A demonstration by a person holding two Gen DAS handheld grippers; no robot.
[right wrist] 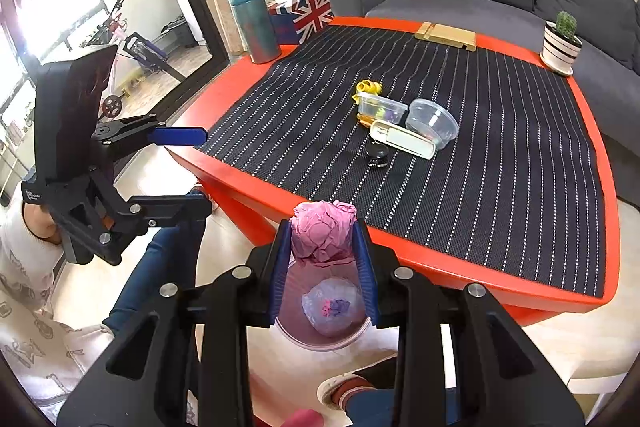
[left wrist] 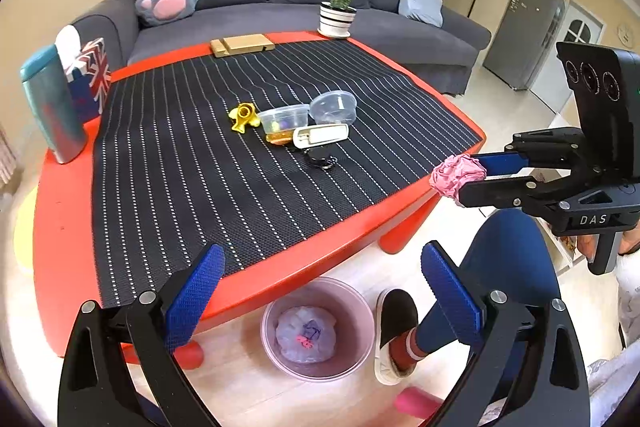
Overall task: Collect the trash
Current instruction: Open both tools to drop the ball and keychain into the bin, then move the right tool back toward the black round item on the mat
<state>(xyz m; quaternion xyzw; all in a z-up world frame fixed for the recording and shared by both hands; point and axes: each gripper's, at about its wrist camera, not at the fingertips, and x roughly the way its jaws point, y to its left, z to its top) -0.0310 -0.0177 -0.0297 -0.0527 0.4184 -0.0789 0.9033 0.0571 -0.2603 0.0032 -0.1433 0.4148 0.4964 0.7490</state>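
Observation:
My right gripper (right wrist: 323, 239) is shut on a crumpled pink paper ball (right wrist: 323, 235), held off the table's near edge above the pink trash bin (right wrist: 352, 337) on the floor. The bin holds a crumpled whitish bag (right wrist: 332, 303). In the left wrist view the right gripper (left wrist: 464, 175) holds the pink ball (left wrist: 456, 174) at the right, past the table's corner. My left gripper (left wrist: 320, 291) is open and empty, over the table's front edge, with the bin (left wrist: 360, 327) below between its fingers. It also shows in the right wrist view (right wrist: 200, 171) at the left.
The red table (left wrist: 60, 211) has a black striped mat with a yellow toy (left wrist: 244, 115), two clear tubs (left wrist: 334, 107), a white case (left wrist: 320, 135) and a black item (left wrist: 320, 157). A teal flask (left wrist: 52, 103), flag tissue box, wooden block and potted cactus (left wrist: 337, 13) line the far edges. My leg and slipper (left wrist: 396, 335) are beside the bin.

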